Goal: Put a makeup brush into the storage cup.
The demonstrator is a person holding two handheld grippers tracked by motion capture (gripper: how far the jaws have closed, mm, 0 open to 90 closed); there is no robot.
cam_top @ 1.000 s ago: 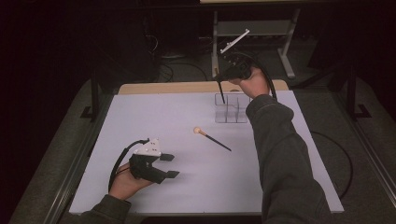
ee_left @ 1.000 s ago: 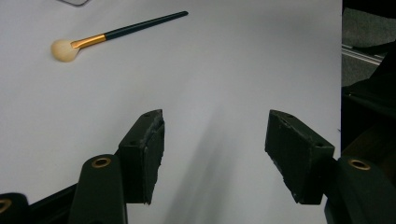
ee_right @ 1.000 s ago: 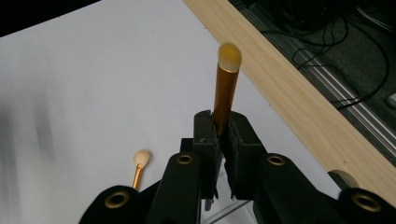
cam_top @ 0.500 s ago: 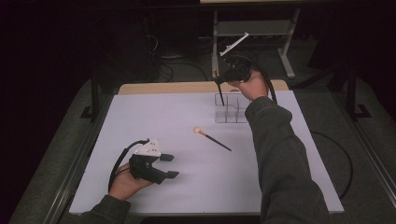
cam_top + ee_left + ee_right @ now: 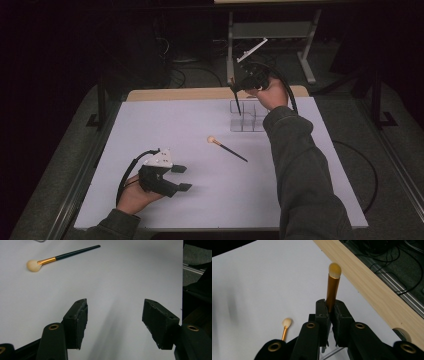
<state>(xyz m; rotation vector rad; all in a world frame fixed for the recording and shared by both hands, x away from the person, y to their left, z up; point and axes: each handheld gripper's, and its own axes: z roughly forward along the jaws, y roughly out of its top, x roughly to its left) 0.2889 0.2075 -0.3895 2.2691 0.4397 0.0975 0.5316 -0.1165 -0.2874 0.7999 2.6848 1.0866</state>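
Observation:
My right gripper (image 5: 234,89) is raised over the far side of the table, shut on a makeup brush (image 5: 237,104) held upright. The brush's dark handle points down into a clear compartment organizer (image 5: 248,122). In the right gripper view the jaws (image 5: 331,311) pinch the gold ferrule, and the pale bristle head (image 5: 335,268) sticks up. A second brush (image 5: 227,148) with a cream head lies flat mid-table, and also shows as the lying brush (image 5: 60,257) in the left gripper view. My left gripper (image 5: 182,179) rests open near the front left, with nothing between its jaws (image 5: 115,320).
A white sheet (image 5: 175,130) covers the table, and a wooden strip (image 5: 200,93) runs along the far edge. A metal stand (image 5: 272,30) and cables sit on the dark floor behind. Black rails flank both sides.
My right gripper has sunk slightly with the brush, bringing the handle tip down to the organizer. The left gripper and the lying brush have stayed put.

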